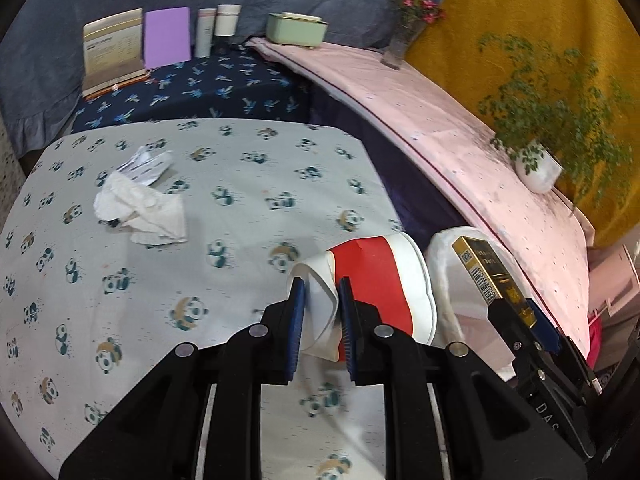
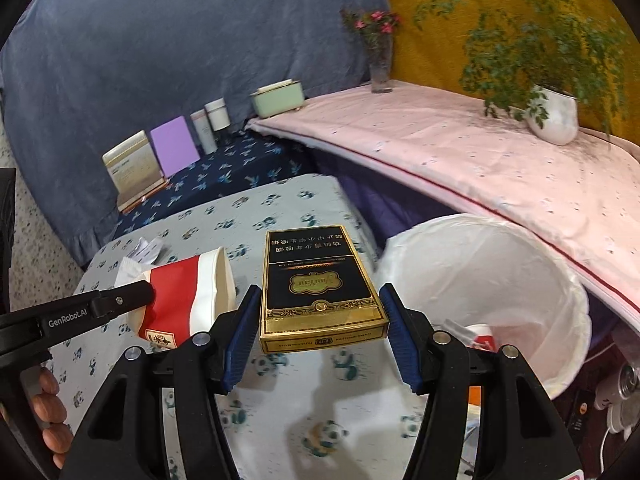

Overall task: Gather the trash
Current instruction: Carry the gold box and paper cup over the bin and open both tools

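Observation:
My left gripper (image 1: 321,292) is shut on a crushed red and white paper cup (image 1: 372,280), held above the panda-print table (image 1: 240,200). The cup also shows in the right wrist view (image 2: 188,296). My right gripper (image 2: 318,300) is shut on a black and gold cigarette box (image 2: 316,284), held above the table's right edge beside a white-lined trash bin (image 2: 500,272). The box (image 1: 486,272) and bin (image 1: 452,256) show at the right of the left wrist view. Crumpled white tissues (image 1: 140,208) and a crumpled paper (image 1: 146,164) lie at the table's far left.
A pink-covered ledge (image 2: 460,152) carries a potted plant (image 2: 554,114), a flower vase (image 2: 380,68) and a green box (image 2: 276,98). A card stand (image 1: 114,52), purple card (image 1: 167,37) and two tubes (image 1: 218,26) stand on the dark blue cloth behind.

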Action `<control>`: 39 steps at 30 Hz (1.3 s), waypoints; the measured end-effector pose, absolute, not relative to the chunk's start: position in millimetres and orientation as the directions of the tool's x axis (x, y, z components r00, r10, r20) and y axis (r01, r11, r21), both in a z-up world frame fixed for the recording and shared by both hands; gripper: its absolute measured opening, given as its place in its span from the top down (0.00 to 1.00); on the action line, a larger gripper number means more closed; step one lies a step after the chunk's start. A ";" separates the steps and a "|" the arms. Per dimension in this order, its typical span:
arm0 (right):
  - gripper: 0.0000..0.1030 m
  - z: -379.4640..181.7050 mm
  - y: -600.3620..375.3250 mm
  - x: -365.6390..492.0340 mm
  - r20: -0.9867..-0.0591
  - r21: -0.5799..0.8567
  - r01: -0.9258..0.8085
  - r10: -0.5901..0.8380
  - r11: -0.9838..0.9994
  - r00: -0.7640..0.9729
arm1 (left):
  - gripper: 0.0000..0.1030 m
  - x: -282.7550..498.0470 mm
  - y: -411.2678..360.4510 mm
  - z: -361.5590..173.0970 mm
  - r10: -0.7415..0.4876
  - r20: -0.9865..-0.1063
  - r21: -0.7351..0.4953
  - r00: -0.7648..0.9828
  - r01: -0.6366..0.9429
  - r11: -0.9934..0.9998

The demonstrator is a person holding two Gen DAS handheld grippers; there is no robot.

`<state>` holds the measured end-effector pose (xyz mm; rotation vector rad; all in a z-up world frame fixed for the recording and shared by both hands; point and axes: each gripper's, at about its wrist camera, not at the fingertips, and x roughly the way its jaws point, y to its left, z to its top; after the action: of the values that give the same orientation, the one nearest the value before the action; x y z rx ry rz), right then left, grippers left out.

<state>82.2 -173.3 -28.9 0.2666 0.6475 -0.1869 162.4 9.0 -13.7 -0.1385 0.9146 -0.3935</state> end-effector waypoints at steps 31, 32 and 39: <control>0.44 -45.7 -324.8 -4.7 -0.616 0.259 0.515 -0.271 0.817 0.739 | 0.54 128.0 -182.1 -29.3 -0.483 -0.771 -0.212 0.415 0.547 0.810; 0.44 -46.3 -324.9 -3.8 -0.617 0.259 0.513 -0.269 0.818 0.740 | 0.54 129.3 -180.9 -31.0 -0.478 -0.775 -0.212 0.414 0.542 0.813; 0.44 -46.8 -319.8 7.2 -0.617 0.261 0.496 -0.252 0.828 0.745 | 0.53 135.8 -164.8 -34.1 -0.461 -0.780 -0.217 0.423 0.507 0.834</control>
<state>7.2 -319.8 -46.8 0.4314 0.6015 -0.4239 135.8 -164.8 -34.1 0.0542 0.9583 -0.6060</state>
